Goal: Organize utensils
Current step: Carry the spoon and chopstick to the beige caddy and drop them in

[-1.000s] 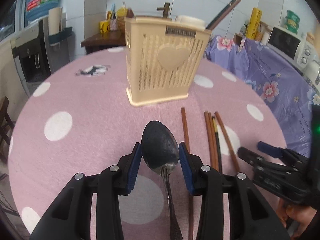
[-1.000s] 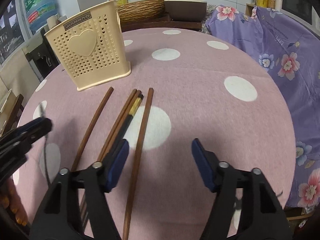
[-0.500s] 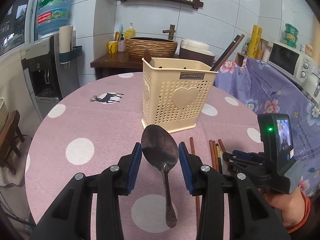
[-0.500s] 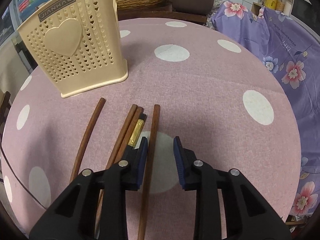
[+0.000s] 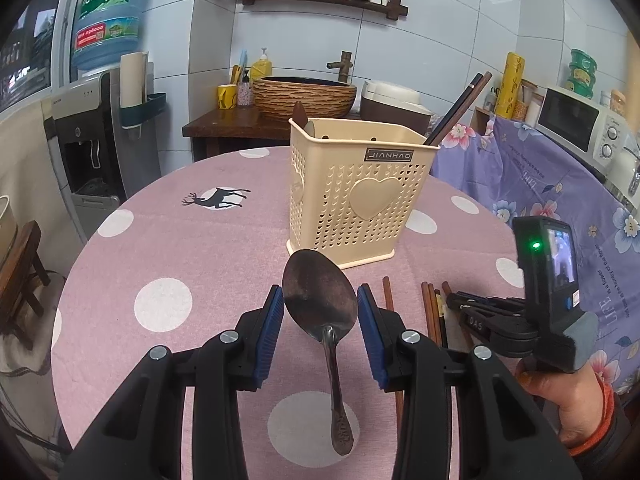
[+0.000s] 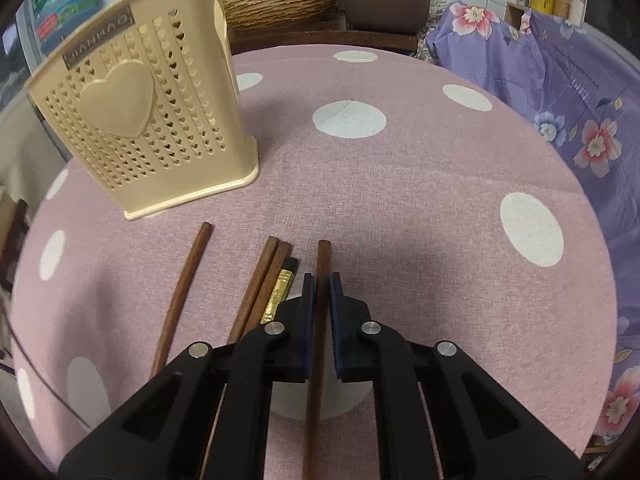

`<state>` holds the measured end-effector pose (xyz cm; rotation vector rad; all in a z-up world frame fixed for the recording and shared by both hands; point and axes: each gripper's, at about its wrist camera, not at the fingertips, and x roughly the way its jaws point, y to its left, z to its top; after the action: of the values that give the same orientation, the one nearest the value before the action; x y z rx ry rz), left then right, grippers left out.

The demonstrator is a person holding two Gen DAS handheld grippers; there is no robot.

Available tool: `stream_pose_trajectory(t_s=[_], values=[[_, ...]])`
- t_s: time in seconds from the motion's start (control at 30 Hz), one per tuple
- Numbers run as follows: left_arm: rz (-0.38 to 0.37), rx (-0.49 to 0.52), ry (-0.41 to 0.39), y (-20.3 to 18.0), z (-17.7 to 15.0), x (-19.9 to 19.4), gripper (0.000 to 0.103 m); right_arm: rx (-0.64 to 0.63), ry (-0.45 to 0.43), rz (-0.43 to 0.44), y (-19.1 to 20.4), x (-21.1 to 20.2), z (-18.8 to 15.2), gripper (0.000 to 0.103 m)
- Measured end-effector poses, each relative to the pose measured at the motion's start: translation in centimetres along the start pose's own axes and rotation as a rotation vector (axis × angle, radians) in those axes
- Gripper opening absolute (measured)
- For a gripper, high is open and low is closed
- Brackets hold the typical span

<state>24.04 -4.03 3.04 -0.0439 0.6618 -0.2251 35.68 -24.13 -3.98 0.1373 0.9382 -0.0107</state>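
My right tongs [image 6: 320,312] have just pressed together on the rightmost chopstick [image 6: 322,264]; a second ago they stood spread over the row with nothing between them. The stick's tip pokes out ahead of the pads, its length running back under the tongs, flat on the counter [image 6: 420,208]. Just to their left lie three more sticks [image 6: 264,276] bunched together, and further left a single one [image 6: 188,276]. Ahead and to the left stands the holder [image 6: 140,120].

My left tongs [image 5: 320,320] pinch the spoon [image 5: 319,296] by its bowl, handle hanging toward the counter; they have come up a little and the holder [image 5: 360,196] now sits straight ahead, two sticks [image 5: 460,108] already leaning in it.

So, as I judge it, both utensils are secured and ready to lift across to the holder.
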Motion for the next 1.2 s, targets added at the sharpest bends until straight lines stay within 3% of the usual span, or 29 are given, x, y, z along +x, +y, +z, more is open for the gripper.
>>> stream_pose_trajectory(t_s=[0.17, 0.6, 1.03, 1.2], values=[[-0.001, -0.004, -0.007, 0.3, 0.0, -0.3, 0.038, 0.009, -0.092, 0.022, -0.9, -3.4, 0.2, 0.008], [0.007, -0.007, -0.027, 0.9, 0.3, -1.1, 0.038, 0.067, -0.402, 0.150, -4.2, -18.6, 1.2, 0.008], [0.009, -0.002, -0.028, 0.9, 0.3, -0.9, 0.038, 0.035, -0.411, 0.167, -4.4, -20.3, 1.5, 0.008], [-0.028, -0.007, -0.035, 1.0, 1.2, -1.4, 0.038, 0.033, -0.421, 0.213, -4.5, -21.7, 1.9, 0.008]])
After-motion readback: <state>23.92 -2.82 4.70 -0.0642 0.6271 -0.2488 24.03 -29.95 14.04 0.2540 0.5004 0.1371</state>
